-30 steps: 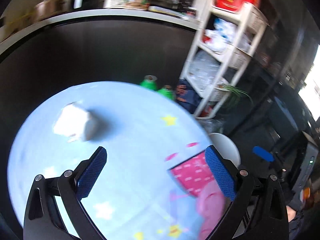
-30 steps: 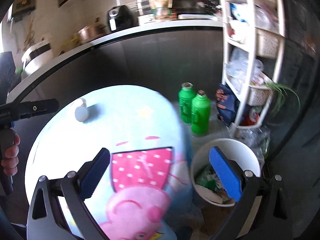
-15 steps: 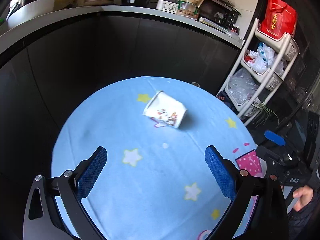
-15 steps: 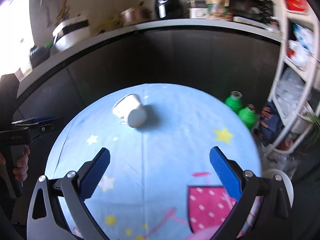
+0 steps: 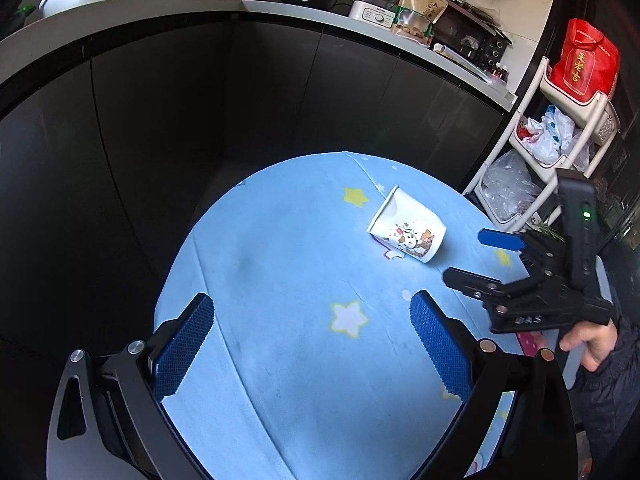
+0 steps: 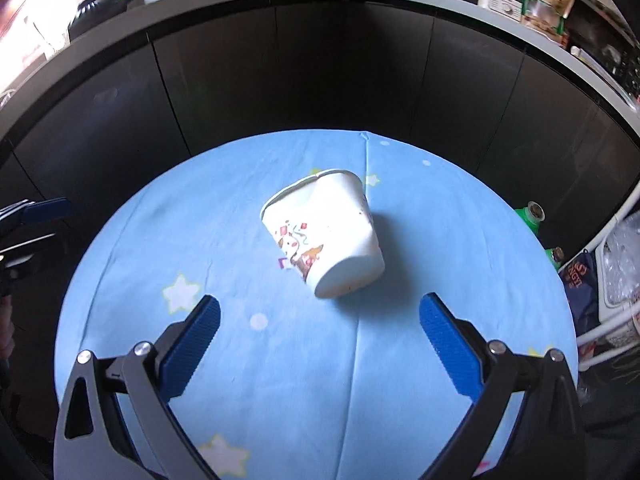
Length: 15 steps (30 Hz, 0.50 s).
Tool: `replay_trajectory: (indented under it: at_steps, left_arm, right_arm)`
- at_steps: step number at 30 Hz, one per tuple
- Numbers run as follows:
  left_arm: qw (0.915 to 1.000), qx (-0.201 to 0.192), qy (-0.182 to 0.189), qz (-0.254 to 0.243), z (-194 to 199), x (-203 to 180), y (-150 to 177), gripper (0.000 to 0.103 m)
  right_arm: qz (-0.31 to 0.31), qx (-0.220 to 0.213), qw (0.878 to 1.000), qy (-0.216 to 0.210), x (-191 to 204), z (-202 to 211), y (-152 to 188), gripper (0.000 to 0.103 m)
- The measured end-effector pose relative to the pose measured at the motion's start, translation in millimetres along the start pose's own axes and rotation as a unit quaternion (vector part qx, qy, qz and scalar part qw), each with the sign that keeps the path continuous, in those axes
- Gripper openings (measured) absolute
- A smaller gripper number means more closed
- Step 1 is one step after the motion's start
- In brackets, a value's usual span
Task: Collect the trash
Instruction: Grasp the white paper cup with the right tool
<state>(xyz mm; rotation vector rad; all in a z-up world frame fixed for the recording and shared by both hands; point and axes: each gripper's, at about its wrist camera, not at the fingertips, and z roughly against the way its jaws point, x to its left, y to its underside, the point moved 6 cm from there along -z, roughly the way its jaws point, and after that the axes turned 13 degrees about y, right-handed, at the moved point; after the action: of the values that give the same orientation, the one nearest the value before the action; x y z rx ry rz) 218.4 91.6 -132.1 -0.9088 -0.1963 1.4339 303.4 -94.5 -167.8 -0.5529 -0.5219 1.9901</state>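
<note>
On the table (image 6: pixel 400 380) ahead lies a tipped paper cup (image 6: pixel 326 234); my right hand-held gripper (image 6: pixel 320 326) gapes wide, empty, left hand-held gripper (image 5: pixel 312 330) likewise; next I'd straddle it and pinch gently

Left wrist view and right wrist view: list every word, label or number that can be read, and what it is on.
"DAS": on the body of the right gripper, left wrist view.
Yellow characters on the red bag: too small to read.
Snack pouch print: blurred.
Paper cup: cartoon pictures only, no words.
Dark blue packet: lettering unreadable.
</note>
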Motion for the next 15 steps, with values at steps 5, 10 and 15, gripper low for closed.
replay_trajectory:
  at_steps: [5,10,15]
  left_arm:
    - [1.0000,0.006,0.005,-0.001,-10,5,-2,0.095]
    - [0.9999,0.010,0.007,0.001,-18,8,-4,0.095]
    - [0.9999,0.013,0.003,0.007,-21,14,-6,0.095]
  right_arm:
    - [0.013,0.016,1.000,0.006,3,-29,-11,0.100]
    - [0.028,0.026,0.999,0.014,7,-48,-16,0.100]
    - [0.038,0.022,0.999,0.009,13,-54,-18,0.084]
